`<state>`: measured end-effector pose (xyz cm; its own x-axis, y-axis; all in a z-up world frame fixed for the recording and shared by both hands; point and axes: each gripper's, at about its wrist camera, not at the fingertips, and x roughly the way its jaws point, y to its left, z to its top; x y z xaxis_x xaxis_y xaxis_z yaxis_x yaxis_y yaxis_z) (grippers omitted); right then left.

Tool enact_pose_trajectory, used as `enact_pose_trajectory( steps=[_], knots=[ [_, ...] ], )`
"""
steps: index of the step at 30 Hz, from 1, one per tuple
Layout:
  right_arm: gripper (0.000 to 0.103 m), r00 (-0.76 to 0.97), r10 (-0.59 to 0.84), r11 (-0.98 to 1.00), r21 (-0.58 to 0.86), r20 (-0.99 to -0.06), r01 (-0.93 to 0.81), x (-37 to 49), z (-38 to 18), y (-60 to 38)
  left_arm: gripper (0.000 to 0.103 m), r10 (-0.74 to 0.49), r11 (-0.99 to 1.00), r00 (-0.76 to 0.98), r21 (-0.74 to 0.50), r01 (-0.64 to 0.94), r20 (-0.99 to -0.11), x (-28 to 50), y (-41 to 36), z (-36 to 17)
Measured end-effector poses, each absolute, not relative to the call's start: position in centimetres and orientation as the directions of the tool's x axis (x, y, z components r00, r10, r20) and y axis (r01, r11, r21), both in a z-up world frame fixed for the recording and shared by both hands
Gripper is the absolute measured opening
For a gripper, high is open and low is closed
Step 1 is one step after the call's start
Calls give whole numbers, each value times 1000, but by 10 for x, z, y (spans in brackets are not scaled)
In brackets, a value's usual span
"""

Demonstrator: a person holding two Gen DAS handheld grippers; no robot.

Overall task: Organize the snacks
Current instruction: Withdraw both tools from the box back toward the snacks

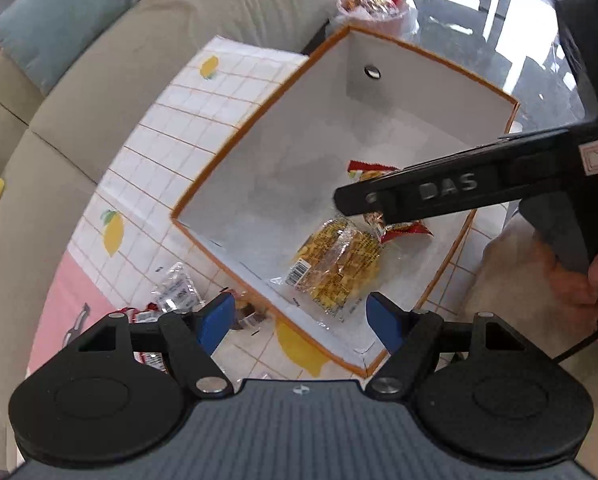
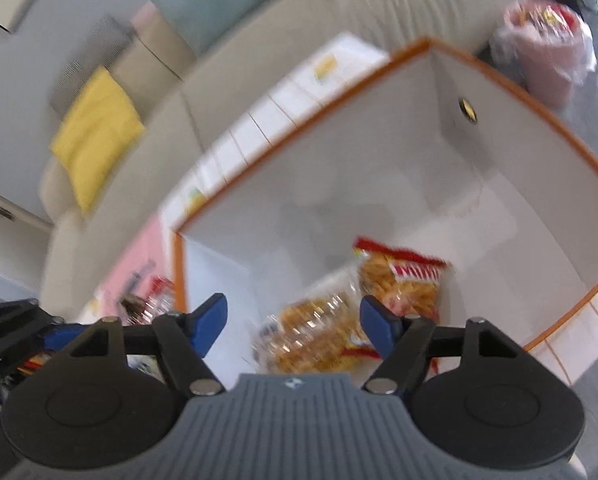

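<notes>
Both hand-held grippers stand with their blue pads apart and nothing between them; the left hand-held gripper hovers above the near edge of a white box with an orange rim, and its pads are spread wide; the right hand-held gripper hovers over the same box, its pads also spread, and in the left wrist view its black finger reaches in from the right over the inside of the box, with a person's hand on its handle at the right edge.

Inside the box, on the white floor near the near wall, lie two snack packets; a clear packet of yellow snacks lies nearest, with a barcode label at its near-left corner; a red and yellow packet lies just behind it to the far right, touching or overlapping it, I cannot tell which.

The box stands on a counter with a white cloth printed with an orange grid and lemons, with a pink part at the near left; outside the box, near its near-left corner, more small clear and red packets lie on the cloth.

Beyond the far corner of the box stands a pink container in a plastic bag with red and yellow packets on top; a beige sofa curves along the left side, with a light blue cushion and a yellow cushion; the right wrist view is blurred.
</notes>
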<state>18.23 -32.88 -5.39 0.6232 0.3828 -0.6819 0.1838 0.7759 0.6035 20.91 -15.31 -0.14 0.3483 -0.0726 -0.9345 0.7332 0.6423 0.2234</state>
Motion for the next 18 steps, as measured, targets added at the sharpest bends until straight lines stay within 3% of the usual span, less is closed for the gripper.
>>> enact_pose_trajectory(
  steps=[5, 11, 18],
  knots=[
    [72, 767, 313, 830, 554, -561, 66, 156, -28, -317, 87, -122, 704, 436, 232, 671, -892, 191, -133, 24],
    [77, 865, 173, 960, 278, -471, -40, 127, -2, -270, 87, -184, 814, 565, 197, 546, -804, 165, -93, 50],
    [77, 885, 170, 952, 303, -433, -35, 104, -2, -247, 87, -147, 911, 724, 193, 364, -674, 126, -38, 51]
  ],
)
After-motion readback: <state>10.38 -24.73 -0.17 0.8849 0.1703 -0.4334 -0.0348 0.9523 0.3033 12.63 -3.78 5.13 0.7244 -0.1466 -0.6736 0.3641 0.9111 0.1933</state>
